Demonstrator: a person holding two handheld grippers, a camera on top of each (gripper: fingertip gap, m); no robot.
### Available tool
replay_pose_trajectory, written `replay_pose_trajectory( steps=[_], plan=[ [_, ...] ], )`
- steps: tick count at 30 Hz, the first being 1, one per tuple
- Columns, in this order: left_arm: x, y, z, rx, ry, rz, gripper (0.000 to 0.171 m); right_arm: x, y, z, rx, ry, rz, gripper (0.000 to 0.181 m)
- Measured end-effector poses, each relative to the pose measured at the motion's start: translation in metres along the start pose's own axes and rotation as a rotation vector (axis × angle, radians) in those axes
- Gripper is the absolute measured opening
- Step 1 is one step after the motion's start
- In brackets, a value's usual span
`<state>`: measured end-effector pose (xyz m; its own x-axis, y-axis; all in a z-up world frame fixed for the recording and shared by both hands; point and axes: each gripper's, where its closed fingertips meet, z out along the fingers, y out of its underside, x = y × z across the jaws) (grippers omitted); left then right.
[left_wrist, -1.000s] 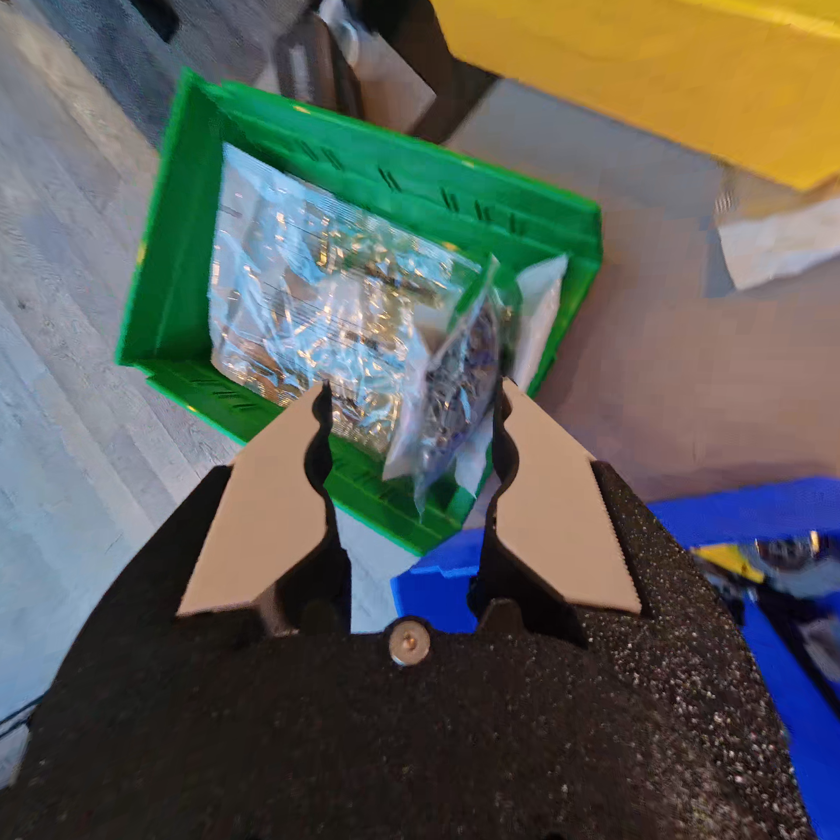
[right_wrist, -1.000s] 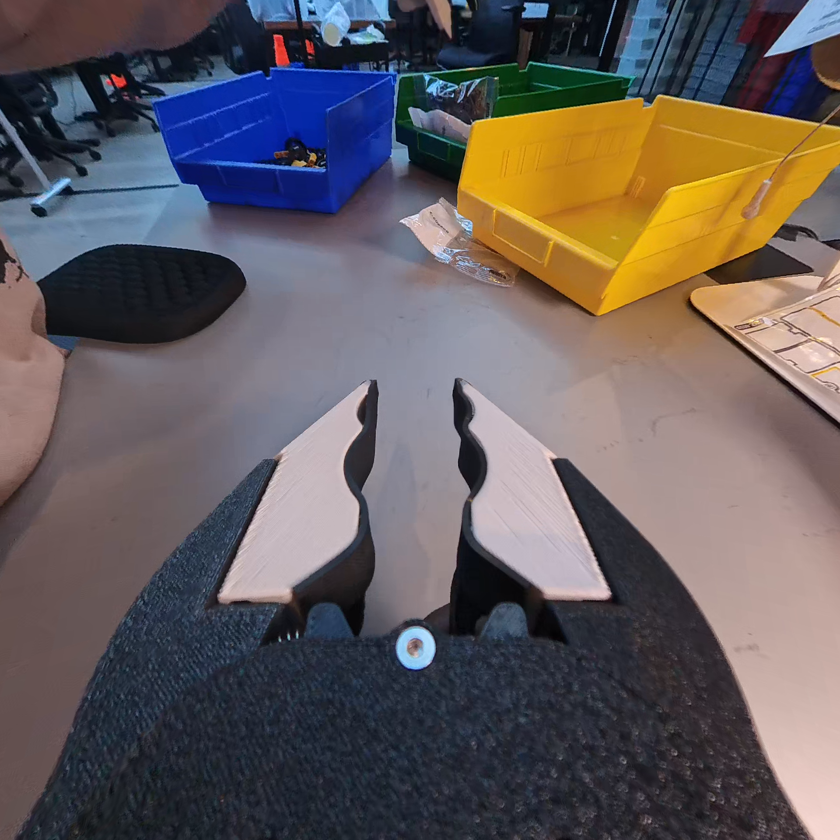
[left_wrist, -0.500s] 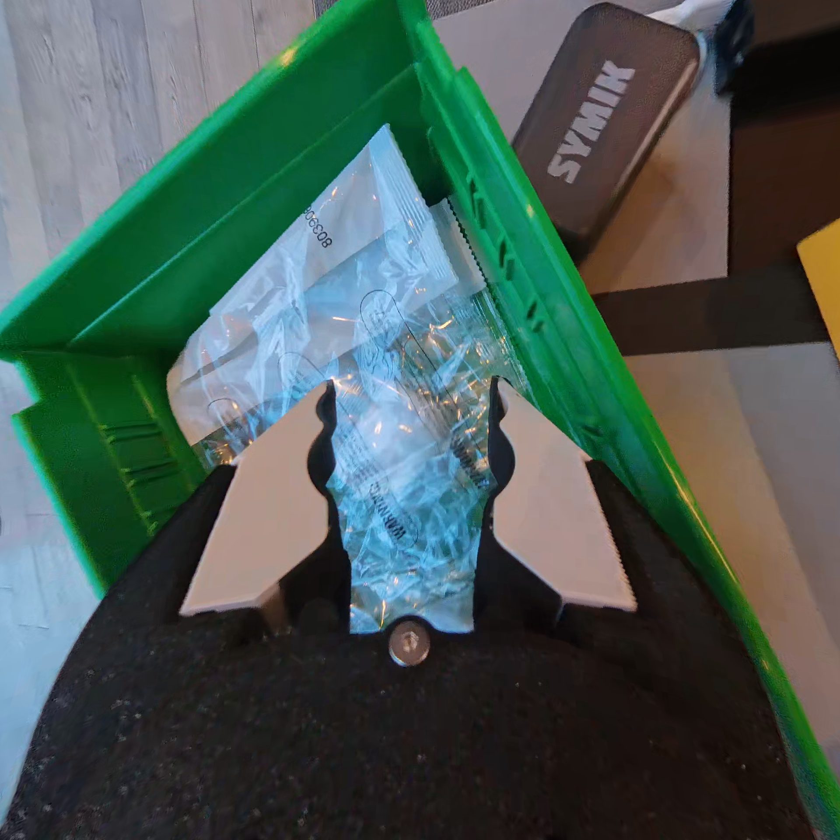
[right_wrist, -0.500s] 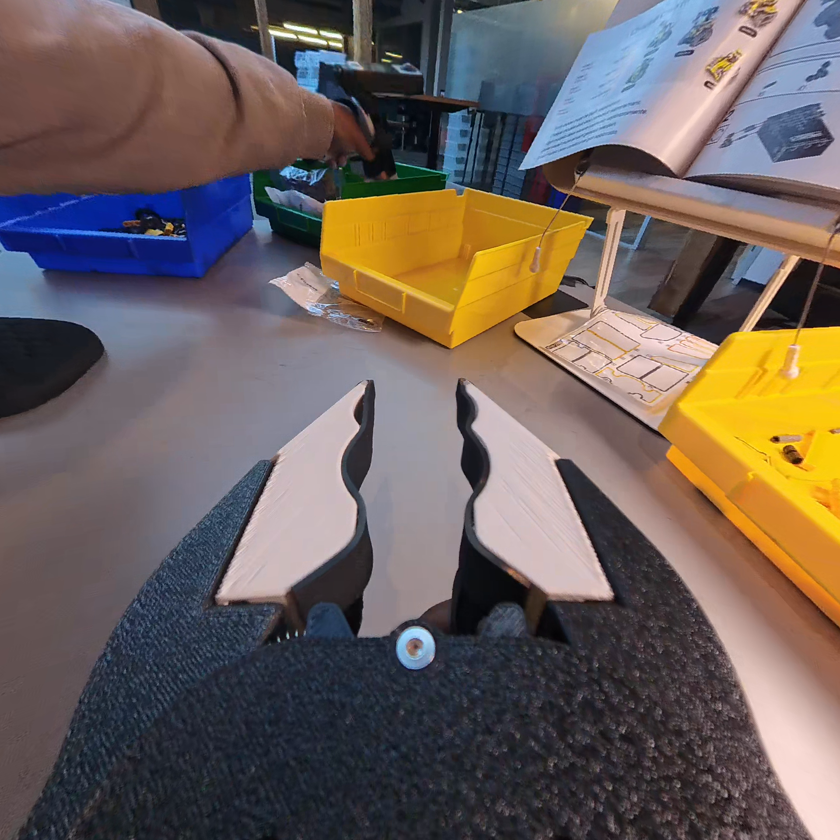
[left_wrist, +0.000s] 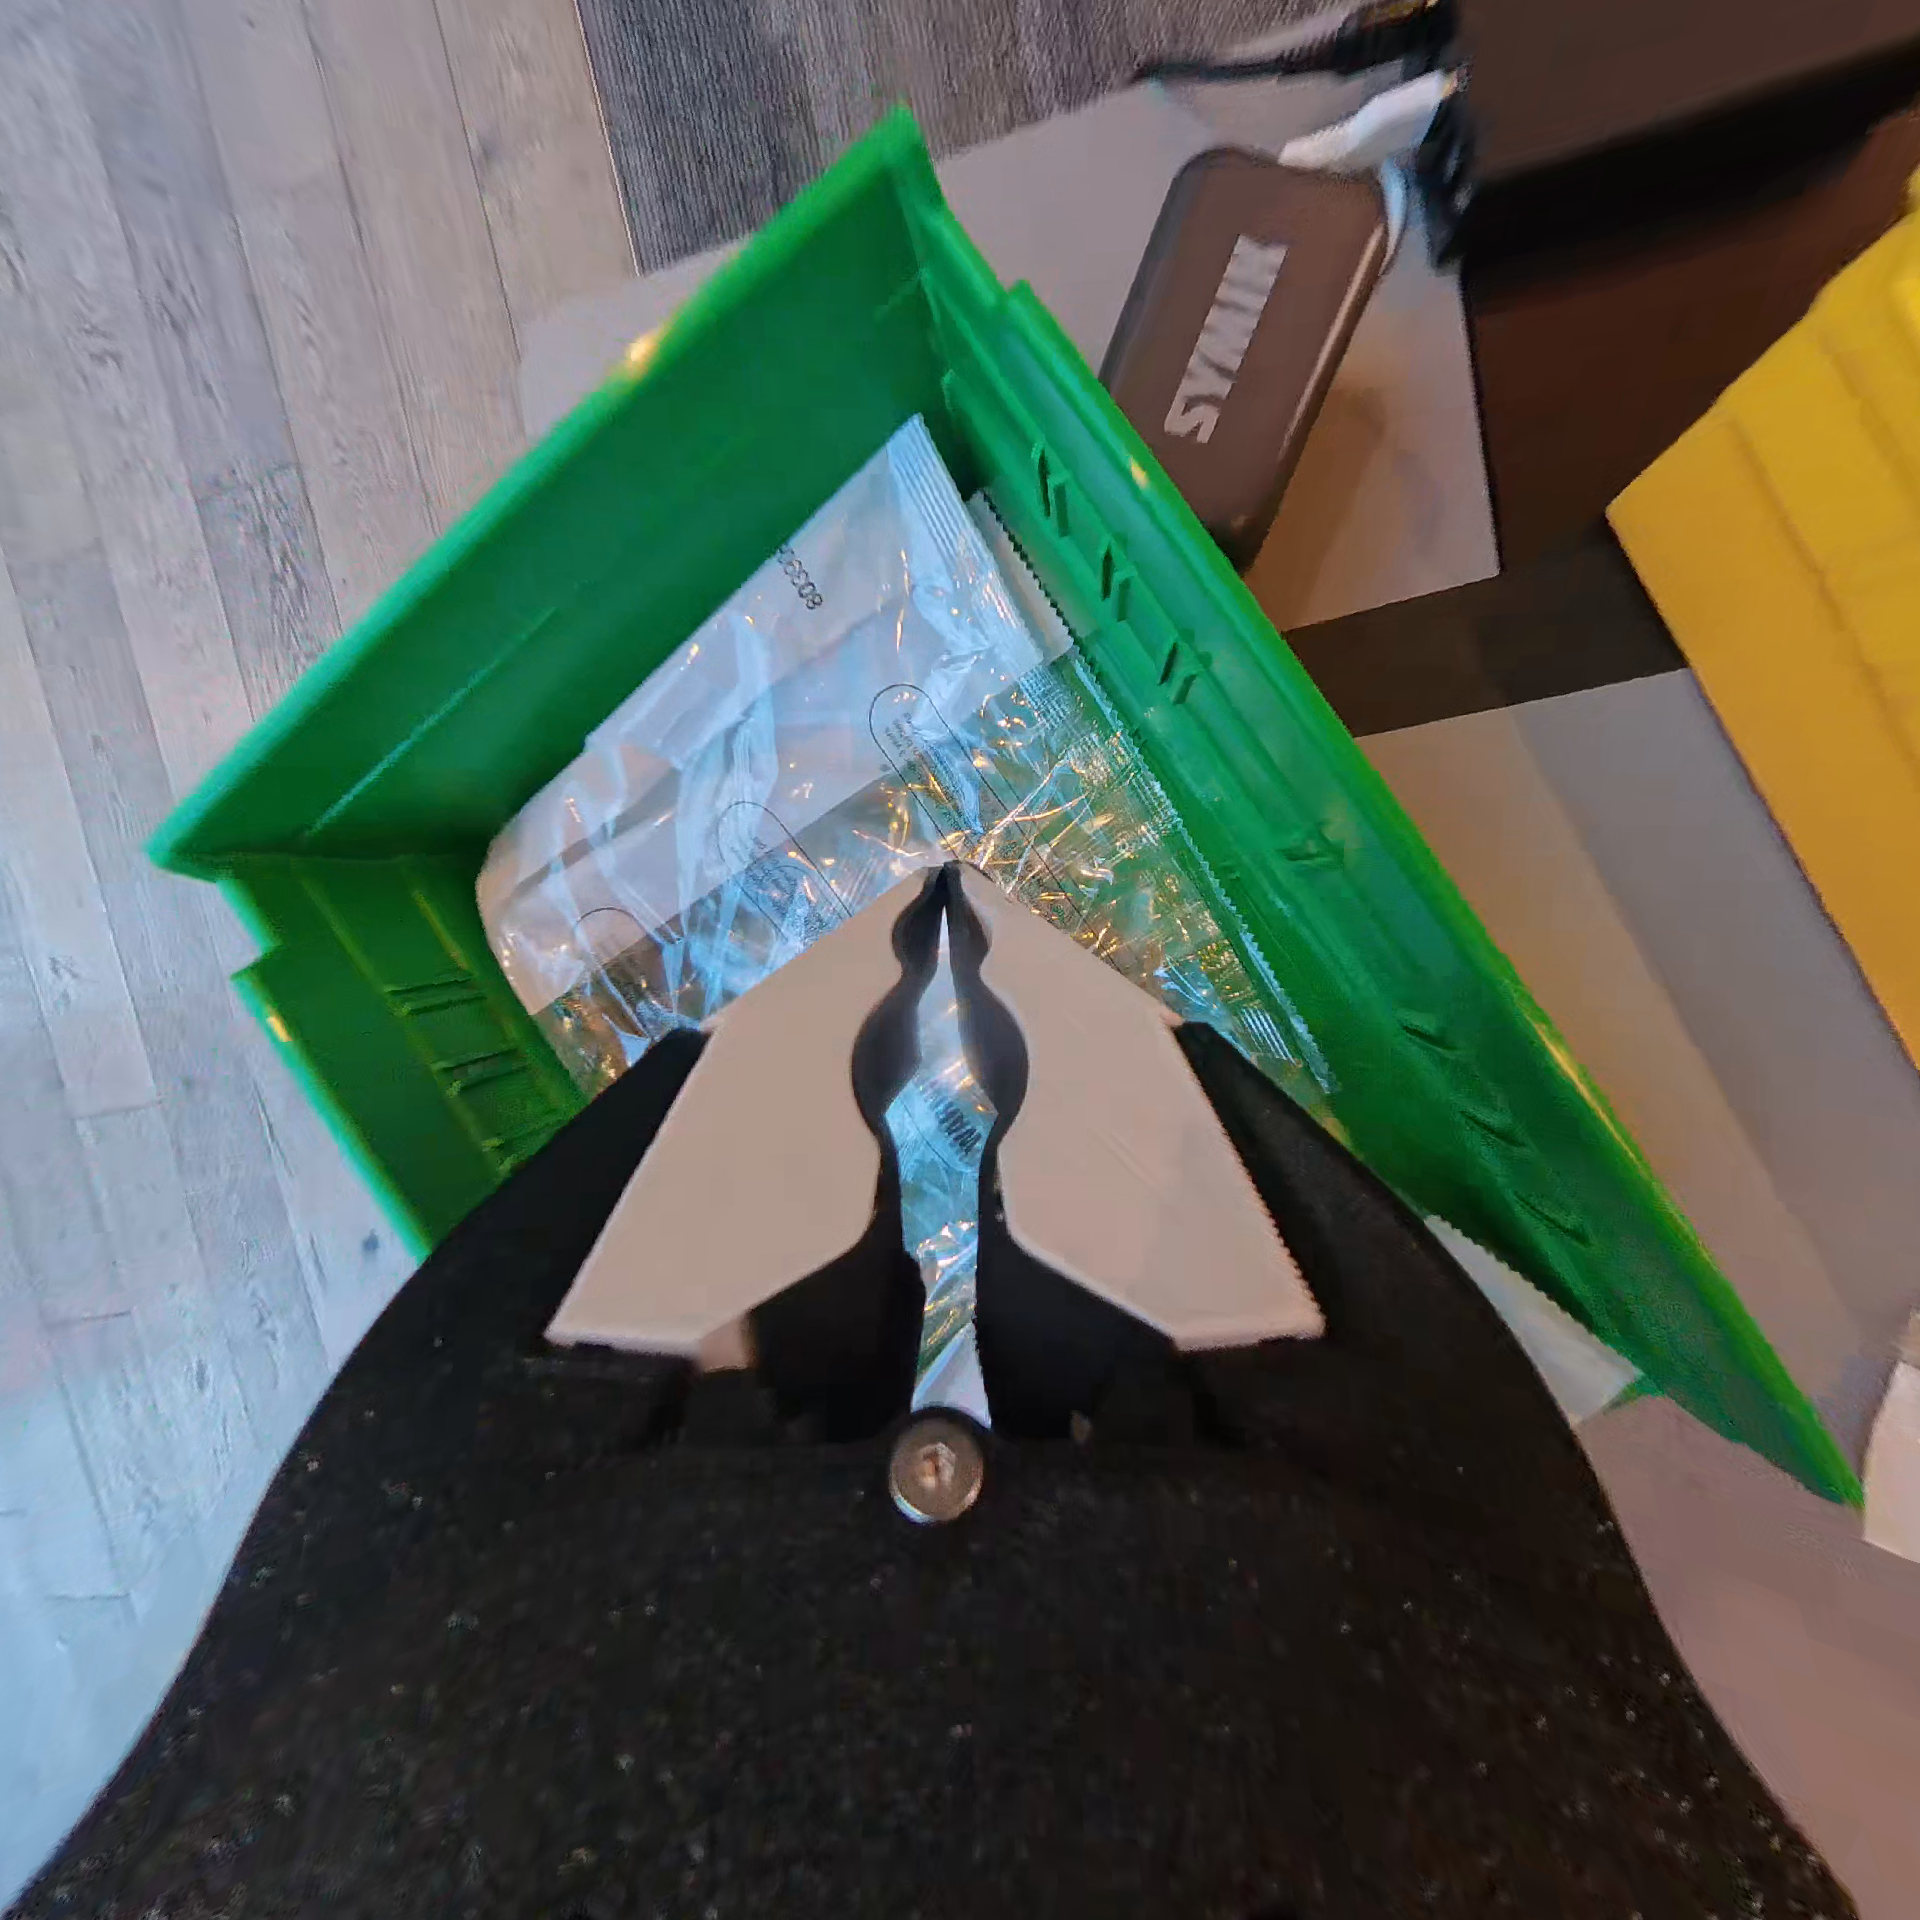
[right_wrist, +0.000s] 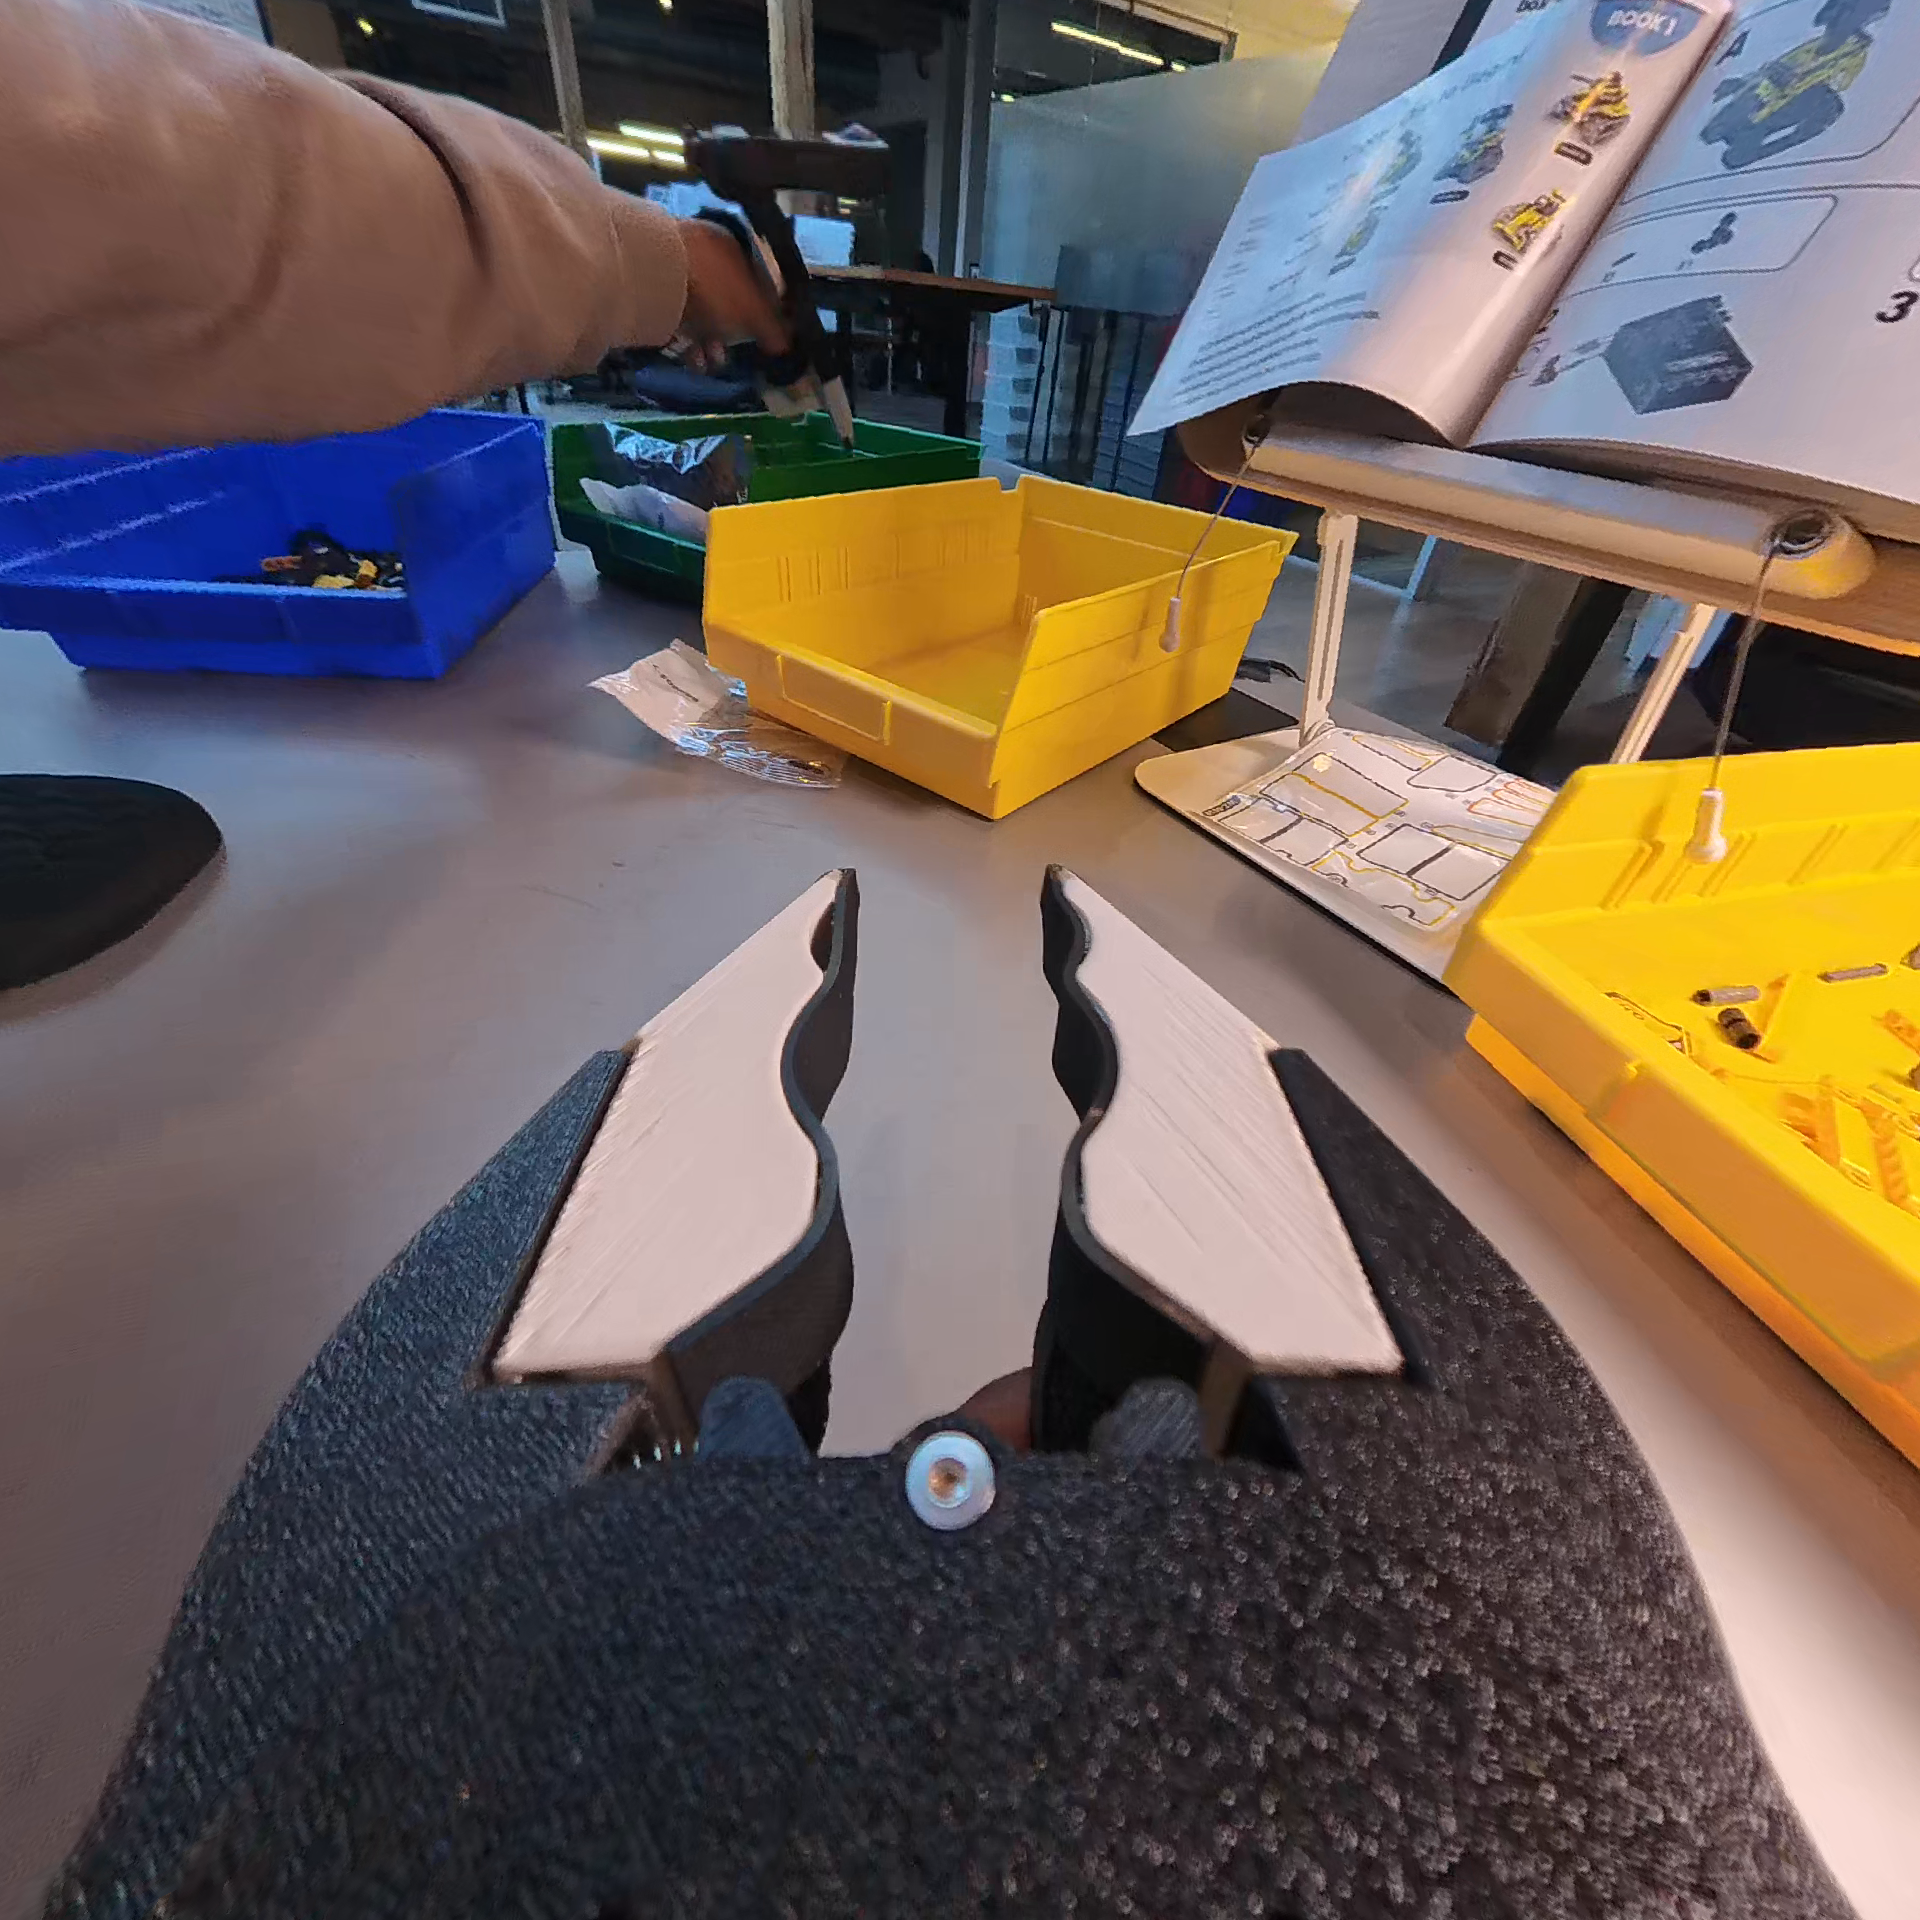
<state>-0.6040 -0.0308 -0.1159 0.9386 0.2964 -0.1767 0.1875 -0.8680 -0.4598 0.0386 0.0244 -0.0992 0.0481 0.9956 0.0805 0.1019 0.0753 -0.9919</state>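
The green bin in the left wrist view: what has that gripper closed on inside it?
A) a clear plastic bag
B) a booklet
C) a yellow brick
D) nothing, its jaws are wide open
A: the left gripper has its jaws pinched together on the clear plastic bag lying in the green bin.

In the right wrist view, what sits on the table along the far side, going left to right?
Blue bin → green bin → clear plastic bag → empty yellow bin → white book stand → yellow bin with small parts.
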Motion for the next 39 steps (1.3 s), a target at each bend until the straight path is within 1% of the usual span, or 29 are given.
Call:
replay_pose_trajectory(
  steps=[2, 3, 4, 5, 7, 10, 11, 12, 14, 16, 17, 21, 25, 29, 32, 33, 35, 37, 39],
  plan=[
    [0.0, -0.004, -0.012, 0.052, -0.005, -0.006, 0.0, -0.005, 0.0, 0.001, -0.004, -0.015, -0.005, 0.035],
    [0.003, -0.003, -0.012, 0.063, 0.005, -0.014, 0.002, -0.006, 0.001, 0.002, -0.007, -0.019, -0.007, 0.035],
    [0.009, 0.0, -0.007, 0.056, 0.028, -0.023, 0.018, -0.008, 0.001, 0.003, -0.01, -0.022, -0.008, 0.035],
    [0.014, 0.005, 0.0, 0.034, 0.043, -0.027, 0.034, -0.009, 0.001, 0.003, -0.013, -0.025, -0.009, 0.035],
    [0.018, 0.018, 0.021, -0.027, 0.026, 0.006, 0.051, -0.009, 0.002, 0.003, -0.018, -0.02, -0.014, 0.035],
    [0.023, 0.045, 0.055, -0.185, 0.034, 0.058, 0.072, -0.005, 0.005, 0.003, -0.027, -0.003, -0.01, 0.035],
    [0.024, 0.053, 0.063, -0.235, 0.04, 0.058, 0.074, -0.004, 0.006, 0.003, -0.03, 0.003, -0.005, 0.034],
    [0.025, 0.055, 0.069, -0.247, 0.052, 0.05, 0.071, -0.002, 0.008, 0.003, -0.034, 0.008, 0.003, 0.034],
    [0.031, 0.053, 0.068, -0.252, 0.118, 0.025, 0.049, 0.002, 0.012, 0.005, -0.043, 0.016, 0.022, 0.034],
    [0.03, 0.048, 0.058, -0.248, 0.134, 0.048, 0.024, 0.003, 0.015, 0.006, -0.05, 0.012, 0.038, 0.034],
    [0.027, 0.046, 0.052, -0.24, 0.135, 0.062, 0.019, 0.003, 0.016, 0.007, -0.052, 0.009, 0.045, 0.034],
    [0.018, 0.032, 0.016, -0.142, 0.145, 0.041, 0.016, -0.002, 0.016, 0.009, -0.054, -0.014, 0.047, 0.034],
    [0.004, 0.018, -0.031, -0.01, 0.126, 0.027, 0.017, -0.009, 0.011, 0.007, -0.049, -0.028, 0.012, 0.034],
    [-0.018, -0.007, -0.095, 0.208, 0.073, -0.019, 0.015, -0.014, -0.001, 0.002, -0.022, -0.032, -0.022, 0.034],
    [-0.02, -0.029, -0.152, 0.413, 0.058, -0.012, 0.014, -0.018, -0.008, -0.001, 0.003, -0.036, -0.035, 0.034],
    [-0.013, -0.037, -0.172, 0.486, 0.072, 0.0, 0.014, -0.019, -0.011, -0.002, 0.012, -0.036, -0.04, 0.034],
    [0.013, -0.05, -0.214, 0.627, 0.117, 0.033, 0.014, -0.021, -0.016, -0.003, 0.03, -0.034, -0.043, 0.038],
    [0.051, -0.058, -0.255, 0.75, 0.184, 0.083, 0.014, -0.023, -0.018, -0.004, 0.036, -0.038, -0.033, 0.05],
    [0.101, -0.058, -0.292, 0.862, 0.277, 0.138, 0.014, -0.025, -0.022, -0.004, 0.047, -0.041, -0.032, 0.057]
  ],
)
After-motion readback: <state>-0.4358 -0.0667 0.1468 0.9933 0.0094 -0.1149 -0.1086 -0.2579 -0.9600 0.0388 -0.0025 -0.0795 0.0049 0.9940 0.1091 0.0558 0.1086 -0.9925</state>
